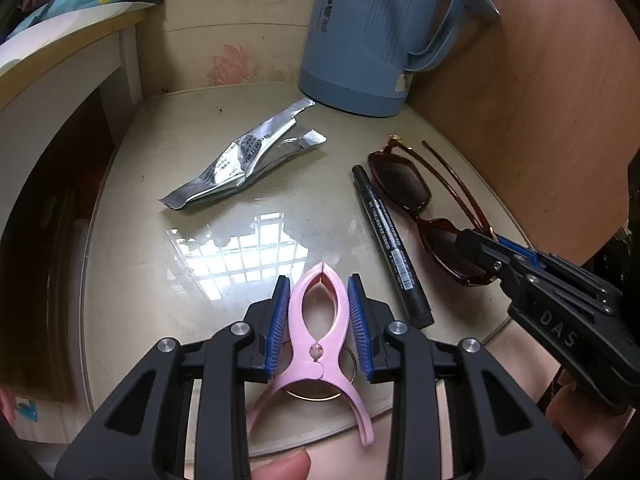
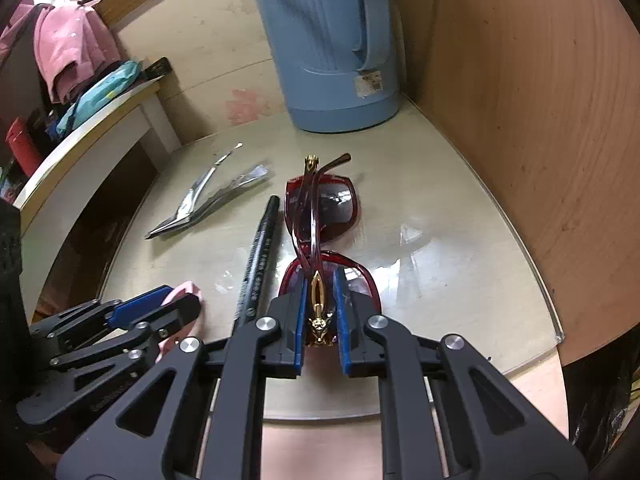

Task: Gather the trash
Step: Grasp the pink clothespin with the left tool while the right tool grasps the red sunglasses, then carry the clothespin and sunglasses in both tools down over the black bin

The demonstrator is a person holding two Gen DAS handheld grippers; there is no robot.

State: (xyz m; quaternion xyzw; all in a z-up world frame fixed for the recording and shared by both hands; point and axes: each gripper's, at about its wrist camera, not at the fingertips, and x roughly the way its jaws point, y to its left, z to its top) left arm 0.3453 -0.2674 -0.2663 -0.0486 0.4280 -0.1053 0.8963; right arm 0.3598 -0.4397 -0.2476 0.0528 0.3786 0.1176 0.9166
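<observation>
A: Where's the silver wrapper (image 1: 248,162)?
B: Flat on the glass table (image 1: 140,280), long axis from near-left to far-right toward the blue jug (image 1: 372,36).
A: The tongs?
B: Left gripper (image 1: 319,322) clasps a pink clothespin (image 1: 318,344); right gripper (image 2: 319,316) pinches the red sunglasses (image 2: 320,216), beside a black marker (image 1: 390,244).

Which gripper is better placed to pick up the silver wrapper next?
Left, probably. The left gripper faces the silver wrapper across bare glass, though its fingers flank a pink clip; the right gripper straddles the sunglasses.

Bare glass tabletop (image 1: 248,248) open before foil wrapper (image 1: 240,164), blue flask (image 1: 372,36) behind, marker (image 1: 394,248) and sunglasses (image 2: 320,216) rightward, wooden panel (image 2: 540,140) seemingly walling right edge.
</observation>
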